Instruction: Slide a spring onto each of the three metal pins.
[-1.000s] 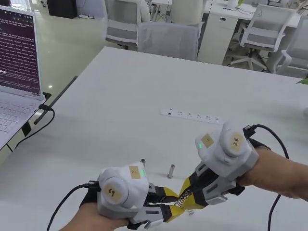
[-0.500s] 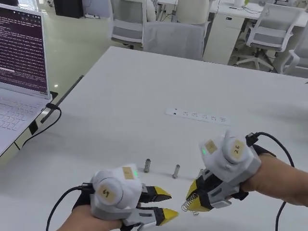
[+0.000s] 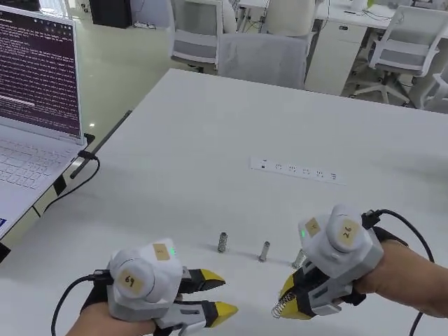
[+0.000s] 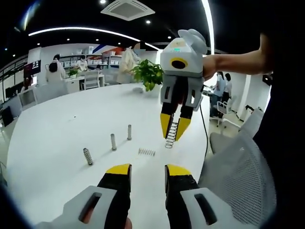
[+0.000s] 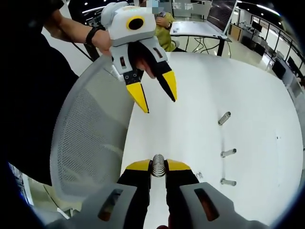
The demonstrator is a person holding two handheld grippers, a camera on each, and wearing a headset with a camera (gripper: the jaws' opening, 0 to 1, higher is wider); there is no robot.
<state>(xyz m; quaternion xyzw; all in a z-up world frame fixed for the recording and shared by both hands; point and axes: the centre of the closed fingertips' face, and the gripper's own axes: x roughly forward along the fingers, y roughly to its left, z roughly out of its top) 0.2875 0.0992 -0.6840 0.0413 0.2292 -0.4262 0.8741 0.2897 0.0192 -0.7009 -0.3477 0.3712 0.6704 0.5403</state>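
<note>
Spring [image 3: 282,305] of thin, bright coiled steel wire, pinched near one end between the narrow-set black jaws with yellow tips of the white plastic right gripper [image 3: 288,302], free end poking out past the tips, low over the smooth matt white table [image 3: 210,140]. Seen end-on in the right gripper view as a round coil [image 5: 158,164] squeezed between the pads.

Three short upright grey metal pins in a row just beyond:
- left pin [image 3: 222,242] ribbed, already sleeved in a coil
- middle pin [image 3: 264,251] bare and smooth
- right pin [image 3: 299,259] bare, partly hidden behind the right gripper

Left gripper [image 3: 220,295] with the same rounded white shell, jaws spread wide, holding nothing. Loose spring [image 4: 147,151] lying flat on the table between it and the pins. Flat white power strip [image 3: 297,170] farther back. Open laptop [image 3: 35,105] at the left edge.

Against a second ago: grippers no longer tip to tip around the spring, now well apart, the spring with the right one alone.
</note>
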